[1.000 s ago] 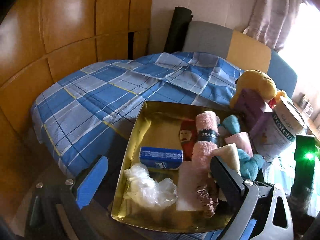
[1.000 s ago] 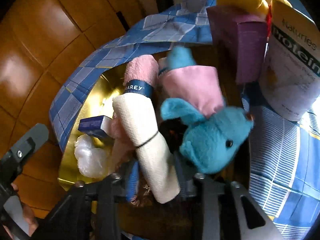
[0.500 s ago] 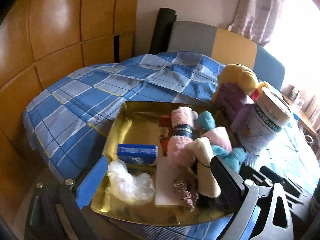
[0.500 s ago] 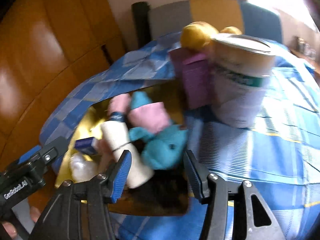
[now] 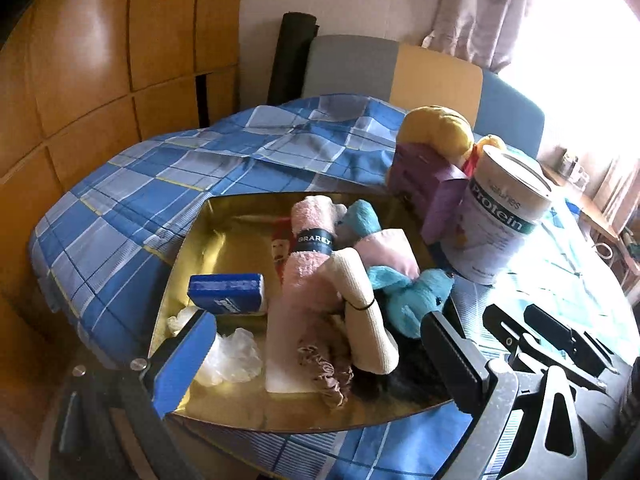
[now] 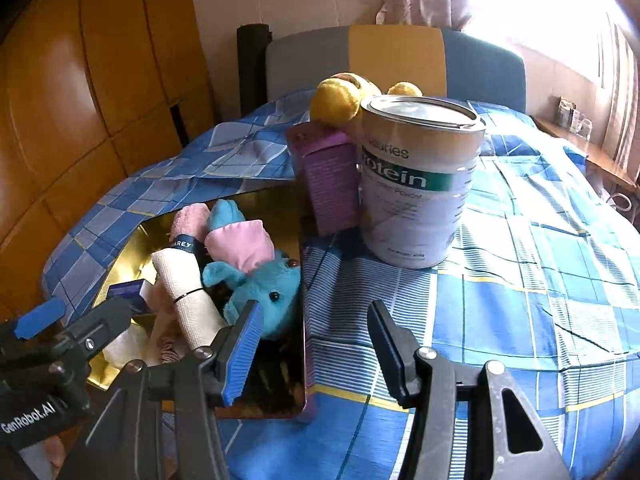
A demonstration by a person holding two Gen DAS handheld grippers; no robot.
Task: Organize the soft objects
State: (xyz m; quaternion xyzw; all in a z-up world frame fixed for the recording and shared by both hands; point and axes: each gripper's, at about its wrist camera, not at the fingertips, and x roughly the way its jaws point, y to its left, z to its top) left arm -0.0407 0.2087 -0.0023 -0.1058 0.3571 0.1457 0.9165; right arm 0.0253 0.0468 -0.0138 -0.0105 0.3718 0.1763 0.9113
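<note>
Now that our right gripper (image 6: 314, 350) has let go and backed away, jaws apart and empty, the cream roll (image 6: 188, 292) lies in the gold tray (image 6: 120, 256) at ten o'clock; our left gripper (image 5: 316, 354) hangs open too.

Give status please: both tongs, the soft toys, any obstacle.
Left tongs open, empty. Right tongs open, empty. Cream cloth roll and blue plush lie in gold tray. Yellow plush behind protein can and purple box.
</note>
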